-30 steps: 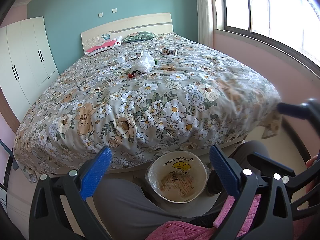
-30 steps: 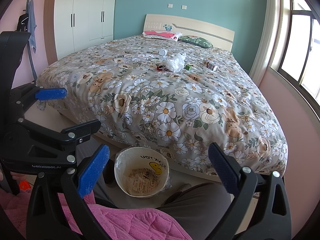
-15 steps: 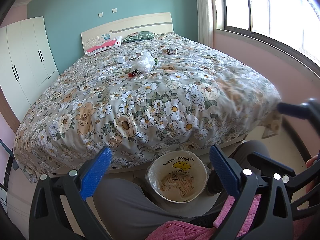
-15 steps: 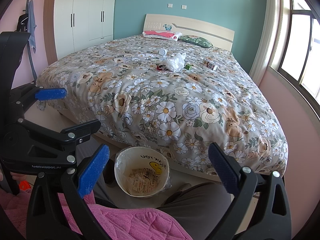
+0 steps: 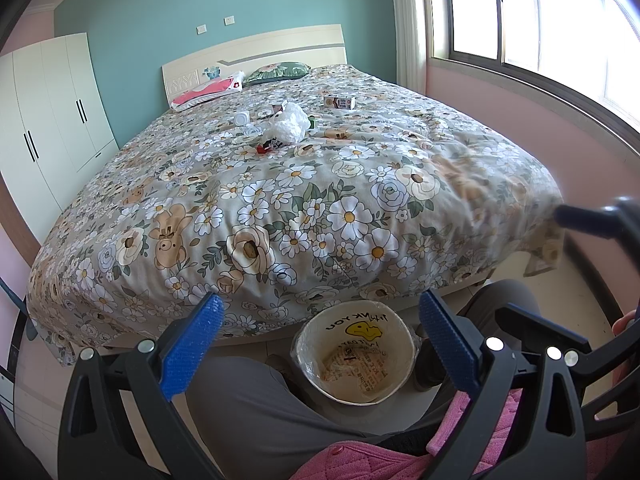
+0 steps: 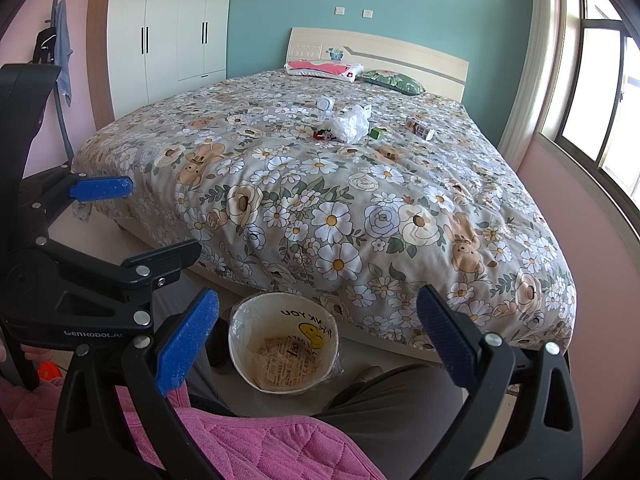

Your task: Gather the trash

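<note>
Trash lies mid-bed on the floral quilt (image 5: pixel 304 200): a crumpled white plastic bag (image 5: pixel 289 123), a red wrapper (image 5: pixel 269 146), a small carton (image 5: pixel 339 101), a white round item (image 5: pixel 242 118) and a green item (image 6: pixel 376 133). The bag also shows in the right wrist view (image 6: pixel 349 125). A lined waste bin (image 5: pixel 355 354) with paper inside stands on the floor at the bed's foot, between the person's legs; it also shows in the right wrist view (image 6: pixel 282 343). My left gripper (image 5: pixel 318 340) and right gripper (image 6: pixel 316 340) are both open and empty, held above the bin, far from the trash.
Two pillows (image 5: pixel 208 90) lie at the headboard. A white wardrobe (image 6: pixel 168 28) stands left of the bed, a window (image 5: pixel 560 24) on the right wall. The person's grey trouser legs (image 5: pixel 256 404) and pink quilted jacket (image 6: pixel 240 448) fill the foreground.
</note>
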The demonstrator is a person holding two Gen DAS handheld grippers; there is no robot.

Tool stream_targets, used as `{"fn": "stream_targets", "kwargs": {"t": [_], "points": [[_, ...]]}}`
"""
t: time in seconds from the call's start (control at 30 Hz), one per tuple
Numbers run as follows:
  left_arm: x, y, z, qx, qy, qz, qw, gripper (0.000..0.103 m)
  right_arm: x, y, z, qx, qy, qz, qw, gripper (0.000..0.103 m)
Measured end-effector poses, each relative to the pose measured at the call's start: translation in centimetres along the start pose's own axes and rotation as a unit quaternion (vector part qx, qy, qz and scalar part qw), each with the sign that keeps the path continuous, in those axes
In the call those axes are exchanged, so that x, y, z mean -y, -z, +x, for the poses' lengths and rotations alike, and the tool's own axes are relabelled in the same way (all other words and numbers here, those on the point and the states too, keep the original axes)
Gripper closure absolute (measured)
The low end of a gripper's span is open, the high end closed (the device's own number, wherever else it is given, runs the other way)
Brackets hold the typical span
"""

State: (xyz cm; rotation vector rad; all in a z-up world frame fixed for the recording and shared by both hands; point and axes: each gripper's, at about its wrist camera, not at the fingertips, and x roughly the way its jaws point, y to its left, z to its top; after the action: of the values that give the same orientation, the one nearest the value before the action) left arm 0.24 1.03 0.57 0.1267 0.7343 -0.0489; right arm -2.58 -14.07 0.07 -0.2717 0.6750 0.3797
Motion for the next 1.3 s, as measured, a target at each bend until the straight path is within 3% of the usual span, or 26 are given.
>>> {"fn": "stream_targets", "kwargs": {"t": [1.13,1.17,1.3], "points": [[-0.3,-0.7,0.0,-0.007,0.000,-0.001,1.0000,0.004,-0.4,0.5,0.2,-0.009,-0.003,0.000,1.000,0.006],[0.1,0.6,0.7,-0.008,0.001,-0.001,1.0000,0.004,-0.1,0.3,0.4,-0.009,-0.003,-0.001,1.000,0.006],[0.0,0.7,1.4,-0.016,0.000,-0.003,0.9999,0.004,-0.1,-0.2,1.3,-0.016,-0.005,-0.002,1.000,0.006]]}}
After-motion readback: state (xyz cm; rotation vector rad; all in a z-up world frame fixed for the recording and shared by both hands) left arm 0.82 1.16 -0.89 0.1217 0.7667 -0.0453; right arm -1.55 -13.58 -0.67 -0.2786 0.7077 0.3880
